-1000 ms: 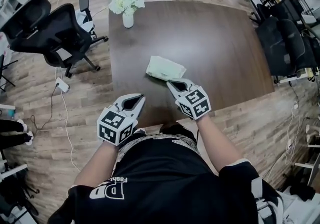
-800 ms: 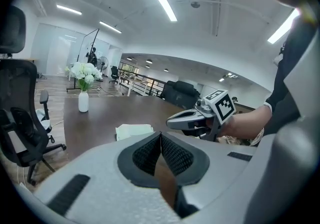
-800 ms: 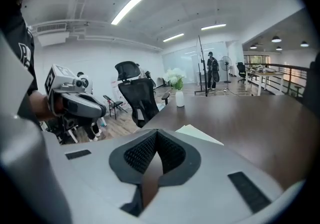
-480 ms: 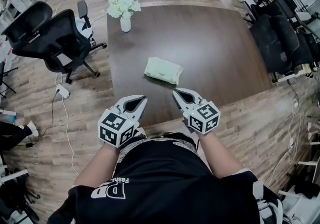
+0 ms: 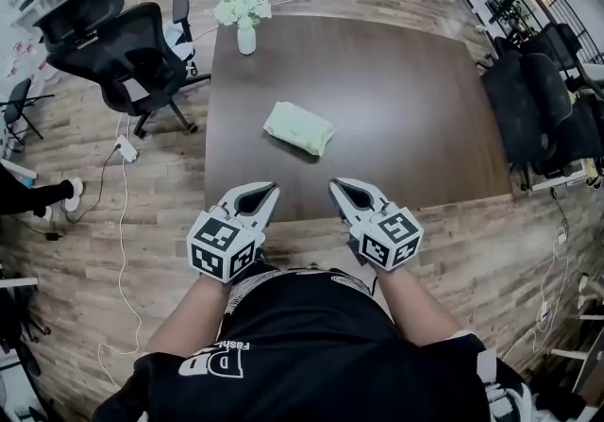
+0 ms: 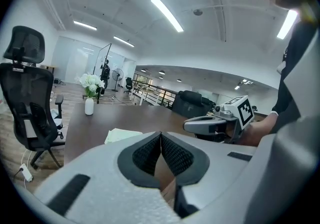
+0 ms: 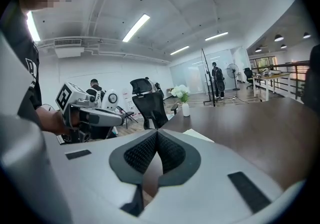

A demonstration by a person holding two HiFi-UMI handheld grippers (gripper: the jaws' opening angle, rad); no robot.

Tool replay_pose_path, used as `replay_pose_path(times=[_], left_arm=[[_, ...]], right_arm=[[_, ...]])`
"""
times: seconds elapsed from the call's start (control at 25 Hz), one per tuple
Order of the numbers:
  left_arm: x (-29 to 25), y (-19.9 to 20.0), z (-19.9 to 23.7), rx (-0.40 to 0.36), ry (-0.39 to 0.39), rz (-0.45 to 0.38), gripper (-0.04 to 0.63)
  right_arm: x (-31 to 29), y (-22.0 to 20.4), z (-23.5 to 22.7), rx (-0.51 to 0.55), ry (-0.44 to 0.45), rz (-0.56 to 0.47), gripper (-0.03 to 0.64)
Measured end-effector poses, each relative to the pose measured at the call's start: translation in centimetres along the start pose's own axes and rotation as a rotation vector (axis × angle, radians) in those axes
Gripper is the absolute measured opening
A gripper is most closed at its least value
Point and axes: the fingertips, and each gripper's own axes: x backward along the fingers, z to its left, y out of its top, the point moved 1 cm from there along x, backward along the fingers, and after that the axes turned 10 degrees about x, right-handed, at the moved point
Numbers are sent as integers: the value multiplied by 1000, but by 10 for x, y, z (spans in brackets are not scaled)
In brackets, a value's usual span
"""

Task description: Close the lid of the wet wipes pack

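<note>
The pale green wet wipes pack (image 5: pixel 299 127) lies flat on the dark brown table (image 5: pixel 396 90), left of its middle; its lid looks flush with the top. Part of the pack (image 6: pixel 121 135) shows above the jaws in the left gripper view, and a corner of the pack (image 7: pixel 199 136) in the right gripper view. My left gripper (image 5: pixel 267 189) hovers over the table's near edge, shut with nothing between its pads. My right gripper (image 5: pixel 334 186) is beside it, also shut and empty. Both point toward the pack from well short of it. Neither touches it.
A white vase of white flowers (image 5: pixel 244 14) stands at the table's far left corner. Black office chairs (image 5: pixel 118 42) stand left of the table, and more chairs (image 5: pixel 538 99) to the right. Cables and a power strip (image 5: pixel 125 153) lie on the wooden floor.
My right gripper has drawn back from the pack's near edge toward the table's front edge. The left gripper has shifted back a little too. The pack stays in place.
</note>
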Motion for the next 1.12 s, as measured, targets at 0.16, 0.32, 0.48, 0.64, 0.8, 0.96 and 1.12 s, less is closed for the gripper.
replay_pose_path(times=[0.16, 0.32, 0.48, 0.64, 0.8, 0.96, 1.12], left_arm=[[6, -19, -35, 15, 43, -25, 18], [14, -40, -60, 38, 90, -47, 18], [25, -56, -76, 54, 136, -61, 18], [36, -64, -81, 60, 170, -67, 19], [41, -68, -86, 59, 171, -63, 18], [40, -69, -91, 46, 150, -49, 18], [40, -69, -93, 38, 126, -28, 18]], right_arm=[[31, -12, 9, 14, 42, -7, 5], [59, -25, 17, 20, 84, -10, 5], [77, -37, 24, 28, 108, -1, 5], [83, -41, 31, 26, 128, -1, 5], [87, -40, 37, 27, 134, 1, 5], [93, -36, 43, 28, 122, -11, 5], [96, -32, 49, 22, 100, -18, 5]])
